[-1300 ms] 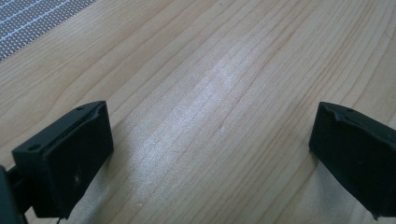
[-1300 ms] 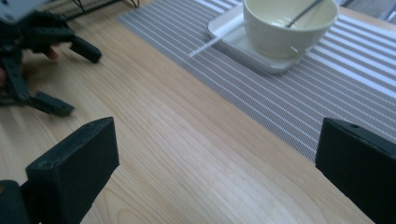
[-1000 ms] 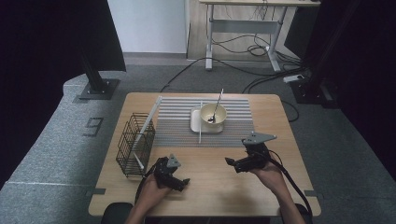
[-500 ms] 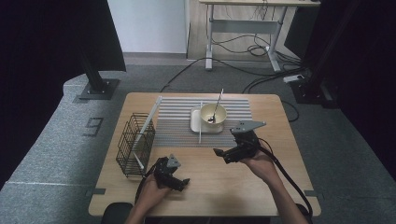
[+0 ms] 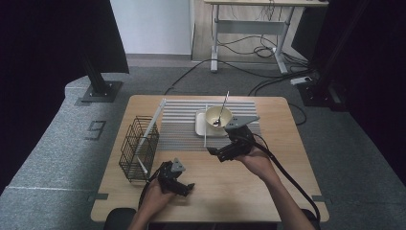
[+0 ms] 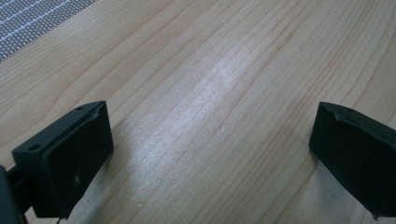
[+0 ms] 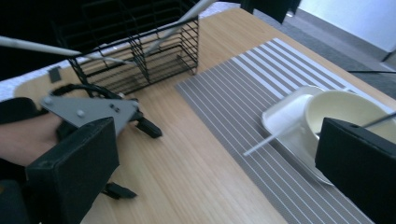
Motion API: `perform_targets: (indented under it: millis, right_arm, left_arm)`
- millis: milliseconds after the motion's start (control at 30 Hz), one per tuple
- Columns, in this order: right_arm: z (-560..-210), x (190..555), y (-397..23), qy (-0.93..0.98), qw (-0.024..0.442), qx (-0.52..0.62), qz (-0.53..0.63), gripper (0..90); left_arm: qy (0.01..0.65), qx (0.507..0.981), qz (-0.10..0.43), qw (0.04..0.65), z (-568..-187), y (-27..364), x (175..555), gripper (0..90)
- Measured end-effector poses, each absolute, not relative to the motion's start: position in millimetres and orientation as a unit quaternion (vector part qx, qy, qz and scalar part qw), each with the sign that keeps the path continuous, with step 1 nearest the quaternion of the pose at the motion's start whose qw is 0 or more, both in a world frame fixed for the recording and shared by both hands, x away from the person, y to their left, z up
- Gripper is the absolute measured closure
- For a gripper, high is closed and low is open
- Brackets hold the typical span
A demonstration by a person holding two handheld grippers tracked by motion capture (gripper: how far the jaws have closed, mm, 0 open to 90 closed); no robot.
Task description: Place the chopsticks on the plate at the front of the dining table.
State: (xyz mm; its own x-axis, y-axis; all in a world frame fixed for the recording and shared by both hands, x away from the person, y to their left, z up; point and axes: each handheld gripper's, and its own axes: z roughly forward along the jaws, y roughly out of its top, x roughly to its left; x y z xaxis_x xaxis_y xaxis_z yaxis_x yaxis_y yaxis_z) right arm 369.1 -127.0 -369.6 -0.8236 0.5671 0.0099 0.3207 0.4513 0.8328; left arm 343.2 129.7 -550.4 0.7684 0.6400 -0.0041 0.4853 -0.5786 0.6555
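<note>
- While the right gripper (image 5: 216, 153) is hovering over the desk (image 5: 249, 191) just short of the striped mat (image 5: 182, 129), its fingers (image 7: 74, 172) are standing wide apart and holding nothing, so I'm reading this as the approach to a pick.
- Target is looking like the white stick (image 5: 205, 127): it is lying across the left edge of the white tray (image 5: 200, 128), just beside the bowl (image 5: 219, 116), with its near end (image 7: 268, 141) sticking out over the mat.
- Going for that free near end is looking best, since the fingers are getting room there and staying off the tray rim.
- Turning the wrist so the 2 fingers are straddling the stick crosswise, 1 on each side, then lowering until the tips are nearly touching the mat before closing.
- Watching the spoon (image 5: 221, 109) leaning in the bowl: a high or wide approach is risking a knock.
- Closing slowly, because a thin stick is likely rolling or flicking away.
- Left gripper (image 5: 184, 188) is resting low on bare desk near the wire basket (image 5: 139, 148), fingers (image 6: 70, 158) spread and empty, well apart from the pick.
- The basket is already holding similar sticks, so it is probably the drop point.
</note>
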Motion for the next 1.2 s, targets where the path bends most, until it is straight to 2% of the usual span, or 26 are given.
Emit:
perform_targets:
  millis: [100,367,1200]
  right_arm:
    - [-365.8,369.8,-120.4,0.840,0.121,0.260,0.461,0.0]
    - [-359.1,371.3,-102.9,0.844,0.117,0.243,0.464,0.0]
    - [-346.9,358.4,-11.1,0.875,0.094,0.167,0.444,0.1]
  left_arm:
    - [0.319,0.881,0.117,0.330,-550.3,129.6,343.3,0.0]
    - [0.319,0.881,0.117,0.329,-550.3,129.6,343.2,0.0]
    - [0.321,0.880,0.118,0.330,-550.6,129.3,343.0,0.0]
